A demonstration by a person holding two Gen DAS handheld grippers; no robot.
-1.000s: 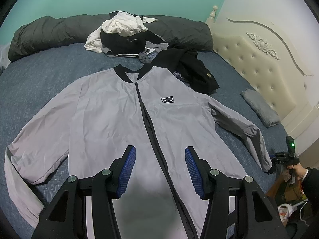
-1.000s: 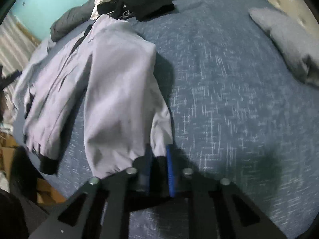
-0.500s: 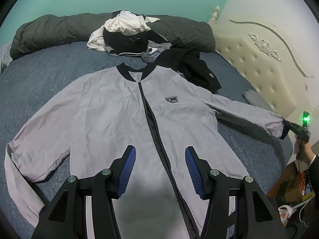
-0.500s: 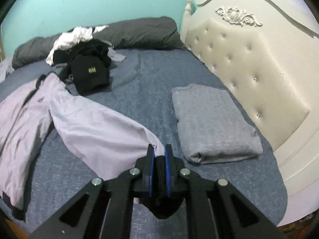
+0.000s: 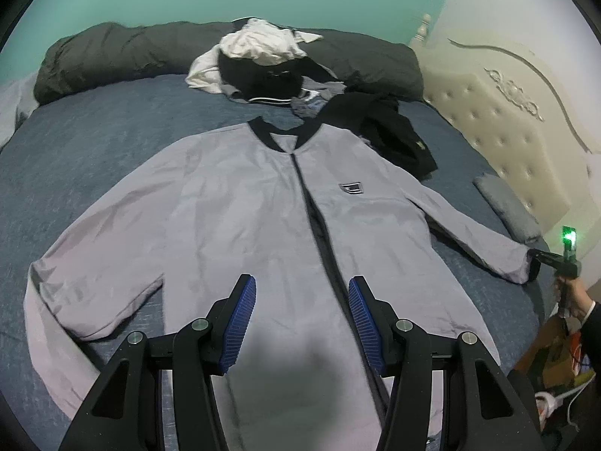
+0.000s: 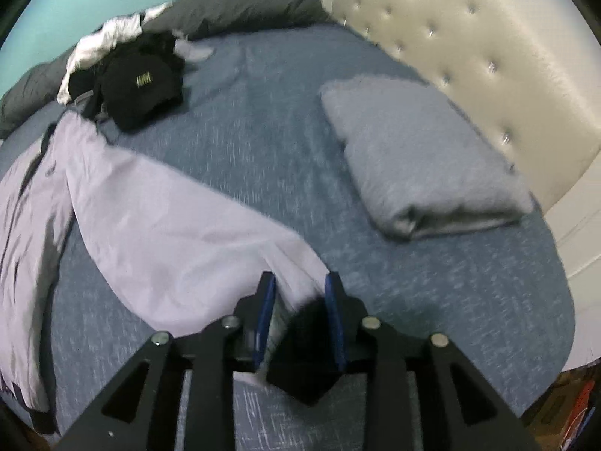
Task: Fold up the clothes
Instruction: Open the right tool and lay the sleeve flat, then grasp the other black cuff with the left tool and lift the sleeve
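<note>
Left-wrist view: jacket [image 5: 263, 218] spread flat on bed [image 5: 94, 143], no folds yet. Left gripper [image 5: 302, 323] spread, empty. Right gripper [image 6: 298, 323] parted around cuff [image 6: 308, 310]; grip unclear.

Left gripper [image 5: 302, 319] held low, pointing forward, level; jaws spread wide, blue pads [image 5: 240, 323] facing each other, nothing between them; right gripper [image 6: 300, 317] pointing forward and slightly down, jaws parted, pads no longer pressed together; in left view, right gripper [image 5: 556, 259] far out to right side, held in person's right hand [image 5: 571, 297], dark sleeve at wrist, green light lit on top
</note>
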